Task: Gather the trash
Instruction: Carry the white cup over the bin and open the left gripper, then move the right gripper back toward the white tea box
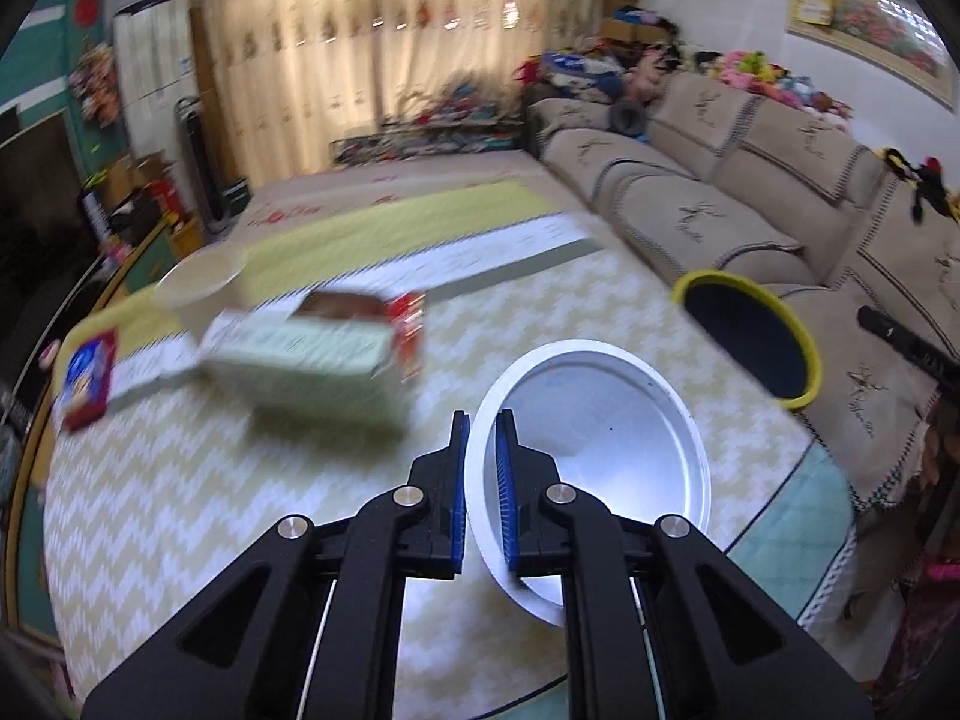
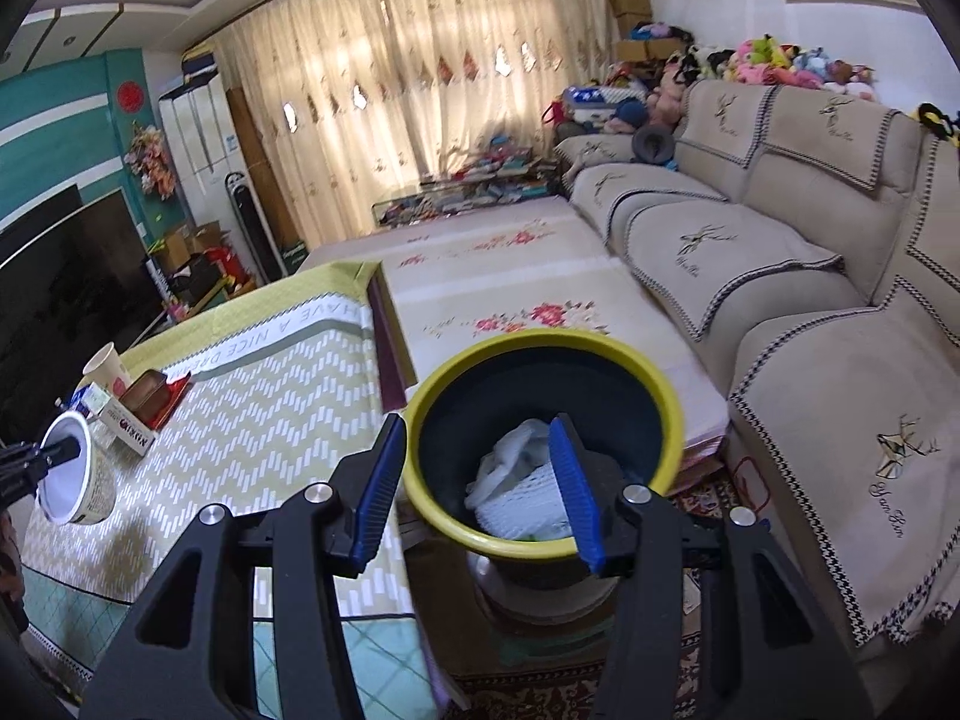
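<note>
While white crumpled wrappers [image 2: 516, 492] already lie at the bottom of the yellow-rimmed bin [image 2: 600, 348], the collection stands partly done, as a judgement from the contents alone. Item in transit: white paper tub [image 1: 600, 420], empty inside, pinched by its rim between the pressed-together pads of the left gripper [image 1: 483, 450]; it hangs above the zigzag-patterned table [image 1: 180, 510], near the bin but not yet over its mouth. Right gripper [image 2: 480, 480]: fingers spread, holding nothing, poised directly above the bin opening. Items remaining on the table, all well apart from the bin on its far side: a pale green carton [image 1: 300, 360], blurred; a shallow brown tin [image 2: 144, 390]; a red-printed flat box [image 2: 129, 429]; a paper cup [image 2: 108, 369] standing upright; a blue-and-red packet [image 1: 90, 378]. Which of these count as trash cannot be told. Estimated remainder: deliver the tub into the bin, then fetch the leftover packaging in turn.
</note>
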Available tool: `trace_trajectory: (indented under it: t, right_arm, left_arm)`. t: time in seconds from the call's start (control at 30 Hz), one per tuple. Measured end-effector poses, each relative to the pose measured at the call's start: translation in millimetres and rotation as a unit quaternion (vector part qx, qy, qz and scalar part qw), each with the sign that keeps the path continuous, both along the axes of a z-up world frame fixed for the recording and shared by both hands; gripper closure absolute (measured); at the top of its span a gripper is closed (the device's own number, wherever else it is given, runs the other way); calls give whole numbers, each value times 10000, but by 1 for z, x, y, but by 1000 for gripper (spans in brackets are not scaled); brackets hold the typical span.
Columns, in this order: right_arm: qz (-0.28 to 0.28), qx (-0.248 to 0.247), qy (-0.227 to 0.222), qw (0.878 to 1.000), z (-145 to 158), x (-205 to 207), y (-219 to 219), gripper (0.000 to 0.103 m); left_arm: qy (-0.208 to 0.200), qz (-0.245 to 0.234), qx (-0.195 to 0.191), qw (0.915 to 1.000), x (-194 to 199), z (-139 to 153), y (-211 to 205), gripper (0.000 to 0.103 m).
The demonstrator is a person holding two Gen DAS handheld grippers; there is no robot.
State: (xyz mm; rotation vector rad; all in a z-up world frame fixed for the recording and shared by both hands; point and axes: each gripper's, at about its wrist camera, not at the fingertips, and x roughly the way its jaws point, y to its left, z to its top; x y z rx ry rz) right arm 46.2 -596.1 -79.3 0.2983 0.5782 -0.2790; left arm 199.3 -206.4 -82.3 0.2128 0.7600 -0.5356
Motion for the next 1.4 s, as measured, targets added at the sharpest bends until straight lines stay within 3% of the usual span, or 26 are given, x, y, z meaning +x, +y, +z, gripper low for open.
trace_trajectory:
  t: [0.27, 0.43, 0.7, 1.0, 1.17, 1.3, 1.4]
  right_arm:
    - [-437, -79, -41, 9990, -4, -30, -25, 53]
    - [-660, -28, -21, 9978, -12, -43, -40, 51]
    - [-765, 131, 108, 9969, -28, -51, -57, 50]
    - [-841, 257, 201, 9959, -38, -52, -65, 50]
    - [-841, 267, 183, 9959, -36, -53, -64, 49]
    - [-801, 266, 173, 9963, -34, -53, -61, 48]
    - [-730, 255, 154, 9969, -32, -51, -56, 47]
  left_arm:
    - [-194, -956, -134, 9951, 8, 25, -109, 93]
    - [-45, -1442, -189, 9894, 16, 28, -180, 93]
    - [298, -1868, 77, 9819, 39, -3, -289, 93]
    - [719, -1952, 335, 9775, 55, -48, -354, 93]
    - [679, -1824, 371, 9802, 63, -60, -361, 55]
    - [616, -1793, 150, 9818, 57, -46, -345, 51]
    - [426, -1769, -106, 9833, 44, -24, -318, 40]
